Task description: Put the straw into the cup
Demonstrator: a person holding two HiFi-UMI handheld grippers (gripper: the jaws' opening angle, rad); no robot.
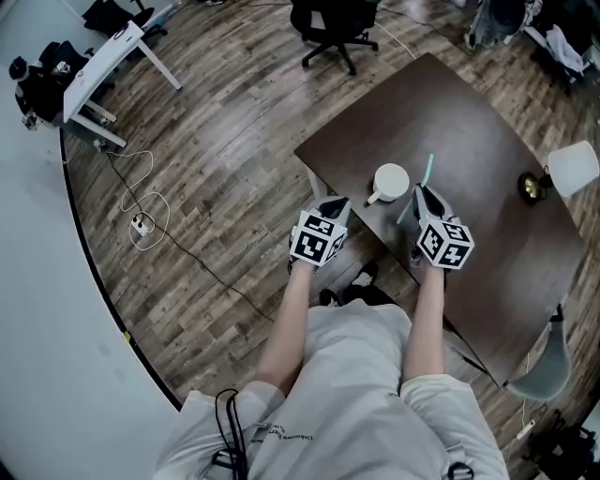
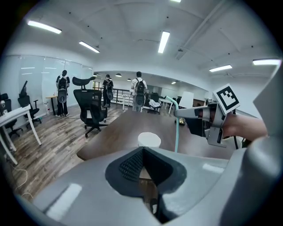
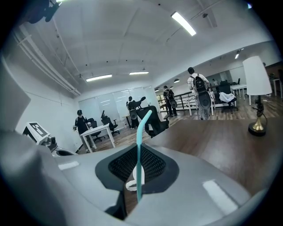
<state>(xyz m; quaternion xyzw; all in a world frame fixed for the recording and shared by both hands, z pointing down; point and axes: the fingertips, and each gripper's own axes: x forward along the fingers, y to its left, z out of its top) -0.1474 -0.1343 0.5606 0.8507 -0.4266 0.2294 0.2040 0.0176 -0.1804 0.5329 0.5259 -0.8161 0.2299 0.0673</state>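
Observation:
A white cup [image 1: 391, 181] with a handle stands on the dark brown table [image 1: 469, 141] near its front corner. My right gripper [image 1: 419, 195] is just right of the cup and shut on a teal bendy straw [image 1: 424, 178]. The straw [image 3: 140, 145] rises upright from between the jaws, and its bent tip leans toward the cup. In the left gripper view the straw [image 2: 177, 128] stands just right of the cup [image 2: 149, 140], above table level. My left gripper [image 1: 335, 205] hangs at the table's edge left of the cup. Its jaws [image 2: 143, 152] are shut with nothing in them.
A white-shaded lamp [image 1: 572, 169] on a brass base stands at the table's right side. A black office chair [image 1: 333, 28] is beyond the table, and a white desk [image 1: 103, 75] stands far left. A cable [image 1: 141, 220] lies on the wood floor. Several people stand in the distance.

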